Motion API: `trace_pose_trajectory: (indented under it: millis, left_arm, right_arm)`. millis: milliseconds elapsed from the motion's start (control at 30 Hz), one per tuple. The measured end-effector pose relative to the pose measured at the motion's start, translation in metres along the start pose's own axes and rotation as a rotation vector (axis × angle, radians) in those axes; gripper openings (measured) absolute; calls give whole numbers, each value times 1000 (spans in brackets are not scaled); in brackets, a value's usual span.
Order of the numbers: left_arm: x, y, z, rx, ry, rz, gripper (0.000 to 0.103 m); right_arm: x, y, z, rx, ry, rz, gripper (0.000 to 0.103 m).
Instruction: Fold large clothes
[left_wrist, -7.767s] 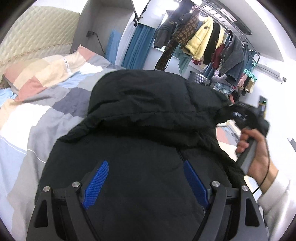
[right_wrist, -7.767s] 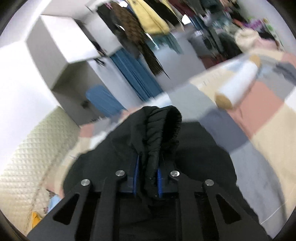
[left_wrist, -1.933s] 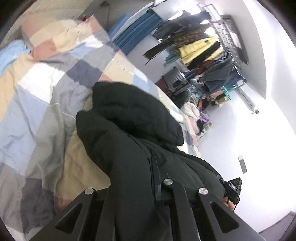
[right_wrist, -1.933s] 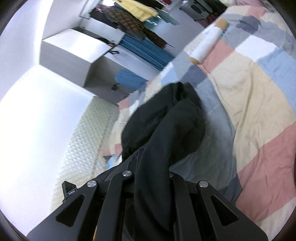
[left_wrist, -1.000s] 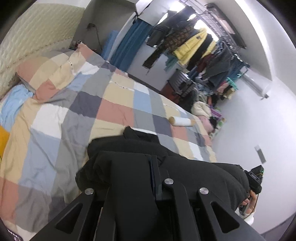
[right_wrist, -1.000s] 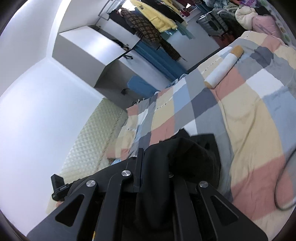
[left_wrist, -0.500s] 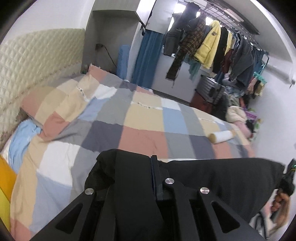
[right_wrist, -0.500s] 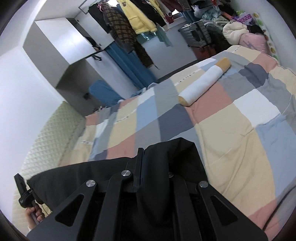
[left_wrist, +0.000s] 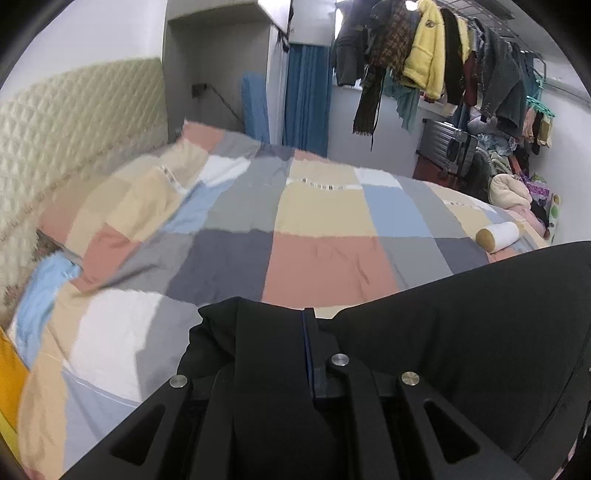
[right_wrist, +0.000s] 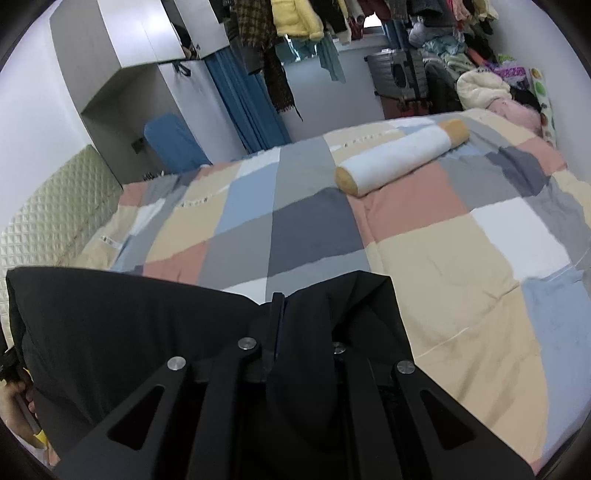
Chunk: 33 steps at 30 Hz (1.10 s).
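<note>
Left wrist view shows my left gripper (left_wrist: 308, 332) pinched on the black padded jacket (left_wrist: 461, 332); my right gripper (right_wrist: 277, 314) clamps its other corner. It hangs stretched above the patchwork checked quilt (right_wrist: 424, 258). Next I'd lay it flat there.

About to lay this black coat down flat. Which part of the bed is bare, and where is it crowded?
Bare: the checked quilt ahead of the black coat, between the pillow by the headboard and the bolster. Crowded: the bolster's far corner and the heaped clothes beyond the bed.
</note>
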<state>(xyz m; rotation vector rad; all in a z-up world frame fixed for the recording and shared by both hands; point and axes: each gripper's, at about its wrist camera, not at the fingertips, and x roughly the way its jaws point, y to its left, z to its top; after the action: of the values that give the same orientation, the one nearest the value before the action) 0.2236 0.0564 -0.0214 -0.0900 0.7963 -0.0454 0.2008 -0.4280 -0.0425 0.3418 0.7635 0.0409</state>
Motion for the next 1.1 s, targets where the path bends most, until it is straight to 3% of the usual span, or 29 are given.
trace_pose_trajectory:
  millis: [200,433,733,800,867,900,933,967,1033,1100]
  left_arm:
    - [35,1,-3,-16,35,5,10]
    - [45,4,-13,-28,38,-6,10]
    - [-20,4,-34,-19,-90,-47,10]
    - [-40,10,-31,-55,-105,-85,12]
    - [-61,21,-29,-120,-128,-156,16]
    - [-70,26,-29,-149,-134,-192,26]
    - [-79,31,-31,-174,-143,-226,40]
    - [-90,34,-33,-188,-157,-251,47]
    - [-110,33,-41,-162,-193,-232,64]
    - [-127,29,-50,-122,-232,-182,68]
  right_arm:
    - [32,7,-4,-56,23,-29,6]
    - [47,11,-10,-65,36,-41,6]
    - [-3,12,-25,-49,-36,-24,13]
    - [-20,6,-28,-6,-33,9,23]
    - [-31,3,-30,8,-32,39,39]
    - [-42,2,-33,14,-41,48,49]
    - [-47,0,-34,19,-46,57,53]
    - [-56,-1,-37,29,-54,74,57]
    - [-73,-2,-43,36,-81,74,63]
    - [-92,0,-47,26,-135,31,67]
